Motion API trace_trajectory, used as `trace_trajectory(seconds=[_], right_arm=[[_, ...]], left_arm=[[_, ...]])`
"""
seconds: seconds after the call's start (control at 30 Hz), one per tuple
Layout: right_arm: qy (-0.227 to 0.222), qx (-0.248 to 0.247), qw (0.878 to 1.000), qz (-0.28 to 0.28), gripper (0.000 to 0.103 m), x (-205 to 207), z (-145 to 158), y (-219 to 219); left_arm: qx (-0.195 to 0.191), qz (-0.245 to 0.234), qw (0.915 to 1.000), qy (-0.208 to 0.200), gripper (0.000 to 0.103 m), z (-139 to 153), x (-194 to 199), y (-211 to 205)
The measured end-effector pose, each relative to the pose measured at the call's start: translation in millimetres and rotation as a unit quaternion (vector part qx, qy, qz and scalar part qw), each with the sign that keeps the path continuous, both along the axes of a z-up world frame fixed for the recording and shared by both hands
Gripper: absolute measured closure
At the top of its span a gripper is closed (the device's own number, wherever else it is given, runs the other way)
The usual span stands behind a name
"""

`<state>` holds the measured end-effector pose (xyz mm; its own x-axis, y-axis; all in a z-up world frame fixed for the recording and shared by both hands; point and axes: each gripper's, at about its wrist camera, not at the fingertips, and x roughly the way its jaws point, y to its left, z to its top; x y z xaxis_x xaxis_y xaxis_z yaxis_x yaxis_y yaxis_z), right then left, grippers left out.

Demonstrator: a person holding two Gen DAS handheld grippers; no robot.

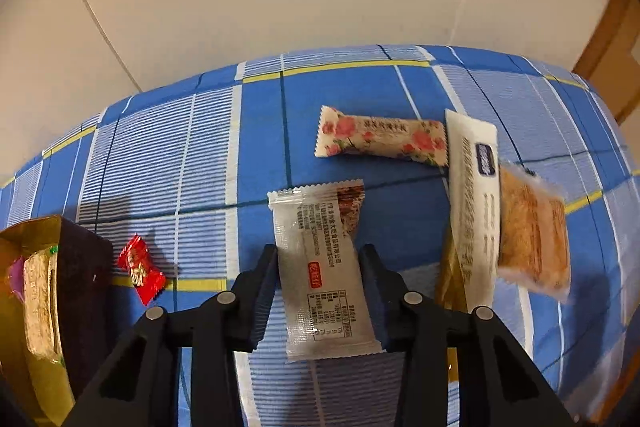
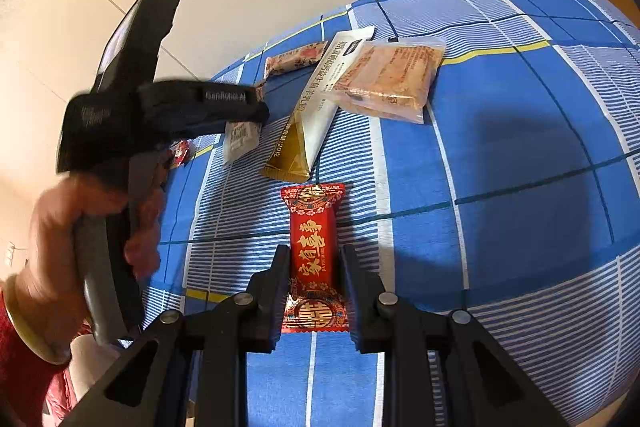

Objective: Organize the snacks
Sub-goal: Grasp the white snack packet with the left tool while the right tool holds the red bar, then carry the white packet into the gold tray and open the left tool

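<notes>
My left gripper clamped a clear-and-white snack packet above the blue checked cloth, near the gold box. My right gripper gripped a red wedding candy bar by its sides.

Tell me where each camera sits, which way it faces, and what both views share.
Left wrist: on the left gripper, looking along its fingers over the checked cloth; fingers flank a silver packet.
Right wrist: on the right gripper, facing the cloth; fingers flank a red packet; the person's left hand shows.
Shared: floral packet, white sachet, clear pastry pack.
</notes>
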<state>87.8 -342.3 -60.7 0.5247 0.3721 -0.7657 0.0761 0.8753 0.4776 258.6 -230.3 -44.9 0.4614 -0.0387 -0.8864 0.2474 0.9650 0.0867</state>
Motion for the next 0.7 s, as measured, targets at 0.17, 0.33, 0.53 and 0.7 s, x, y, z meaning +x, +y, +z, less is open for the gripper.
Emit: trace_trajectory(seconds=[0.17,0.33,0.53,0.7], right_arm=[[-0.004,-0.018,1.000,-0.001,0.078,-1.8,3.0,5.9],[-0.008,-0.043,0.999,0.001,0.078,-2.5,5.6,14.2],[-0.009,-0.050,0.999,-0.003,0.078,-1.2,6.8,15.4],[-0.010,-0.060,0.998,-0.004,0.078,-4.5,8.7,20.2]], left_arm=[[-0.029,-0.001,0.9996,-0.005,0.064,-5.1,-27.8,23.1],[-0.062,0.001,0.9981,-0.006,0.064,-9.8,-48.7,42.4],[-0.068,-0.013,0.9974,-0.018,0.064,-11.4,-72.0,53.3],[-0.081,-0.018,0.9960,-0.033,0.064,-12.0,-95.8,66.3]])
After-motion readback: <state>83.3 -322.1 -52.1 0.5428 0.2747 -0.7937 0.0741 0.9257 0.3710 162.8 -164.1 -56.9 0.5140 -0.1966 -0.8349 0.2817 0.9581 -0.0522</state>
